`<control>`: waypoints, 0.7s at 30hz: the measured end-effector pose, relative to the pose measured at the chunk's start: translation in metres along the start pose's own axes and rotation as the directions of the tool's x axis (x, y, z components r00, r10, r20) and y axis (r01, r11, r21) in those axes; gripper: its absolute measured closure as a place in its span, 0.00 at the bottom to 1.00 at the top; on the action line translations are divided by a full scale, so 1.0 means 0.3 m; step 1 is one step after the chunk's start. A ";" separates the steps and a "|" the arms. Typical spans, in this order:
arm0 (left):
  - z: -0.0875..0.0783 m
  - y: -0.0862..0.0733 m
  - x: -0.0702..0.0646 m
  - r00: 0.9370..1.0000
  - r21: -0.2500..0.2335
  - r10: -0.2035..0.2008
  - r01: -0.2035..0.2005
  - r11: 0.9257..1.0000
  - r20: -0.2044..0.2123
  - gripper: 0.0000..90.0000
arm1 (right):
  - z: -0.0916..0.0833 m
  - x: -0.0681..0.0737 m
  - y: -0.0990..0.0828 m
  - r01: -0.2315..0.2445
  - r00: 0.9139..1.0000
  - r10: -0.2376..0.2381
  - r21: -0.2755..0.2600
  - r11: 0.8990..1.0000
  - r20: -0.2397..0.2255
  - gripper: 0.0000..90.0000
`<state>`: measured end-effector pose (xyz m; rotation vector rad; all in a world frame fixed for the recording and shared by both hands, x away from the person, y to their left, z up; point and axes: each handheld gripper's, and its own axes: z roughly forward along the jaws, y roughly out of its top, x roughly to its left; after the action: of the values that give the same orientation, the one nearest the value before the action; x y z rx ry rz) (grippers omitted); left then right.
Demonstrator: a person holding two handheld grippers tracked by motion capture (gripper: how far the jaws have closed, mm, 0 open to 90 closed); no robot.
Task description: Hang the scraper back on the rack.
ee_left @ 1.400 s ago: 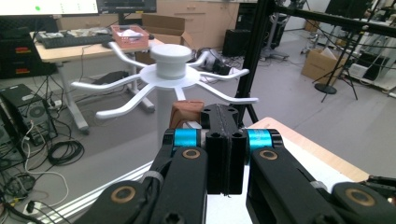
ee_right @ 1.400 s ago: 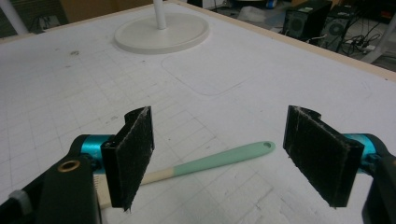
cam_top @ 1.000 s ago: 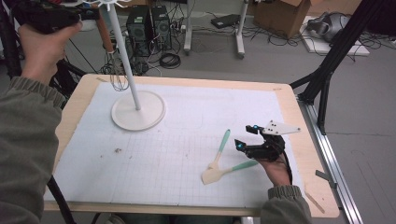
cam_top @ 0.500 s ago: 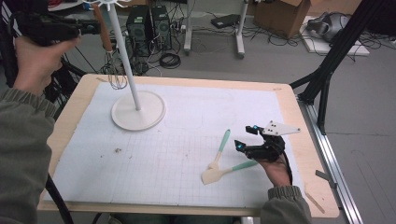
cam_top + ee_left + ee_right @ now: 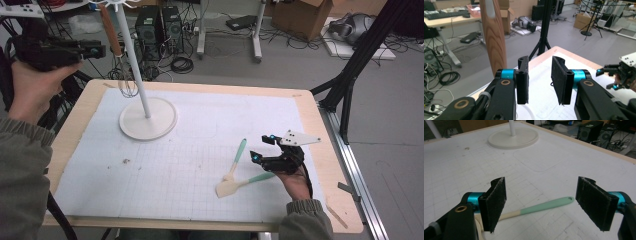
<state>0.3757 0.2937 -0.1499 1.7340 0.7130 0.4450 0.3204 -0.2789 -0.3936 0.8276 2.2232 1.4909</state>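
Note:
A whisk with a wooden handle (image 5: 109,31) hangs from the top of a white stand (image 5: 135,65), its wire head (image 5: 127,82) dangling beside the pole. My left gripper (image 5: 100,50) is held in the air just left of that handle. Its jaws have just been opening and nothing lies between them (image 5: 539,80); the handle (image 5: 495,37) rises to their left. Two mint-handled spatulas (image 5: 236,160) (image 5: 240,184) lie crossed on the white mat. My right gripper (image 5: 262,147) rests open beside them, one spatula (image 5: 549,205) lying between its wide pads (image 5: 541,195).
The stand's round base (image 5: 148,120) sits at the mat's back left. The wooden table edge (image 5: 330,165) runs along the right. Black tripod legs (image 5: 350,75), computer towers (image 5: 160,25), cables and boxes crowd the floor beyond the table.
The left gripper has sunk and drawn back from the wooden handle, and its jaws have parted. The whisk stays hanging on the stand. The right gripper has kept still.

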 end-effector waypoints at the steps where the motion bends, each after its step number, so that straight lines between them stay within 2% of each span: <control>1: -0.002 -0.009 -0.002 1.000 -0.005 -0.002 0.002 1.000 0.002 0.74 | 0.000 0.001 0.000 0.002 1.000 -0.002 -0.001 1.000 0.000 0.26; 21: -0.027 -0.167 -0.067 1.000 0.008 0.002 -0.002 1.000 0.028 0.67 | -0.006 0.029 0.002 0.022 1.000 -0.022 0.003 1.000 -0.010 0.27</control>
<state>0.3441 0.2943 -0.1944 1.7455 0.6941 0.4191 0.3128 -0.2746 -0.3920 0.7956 2.2351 1.4843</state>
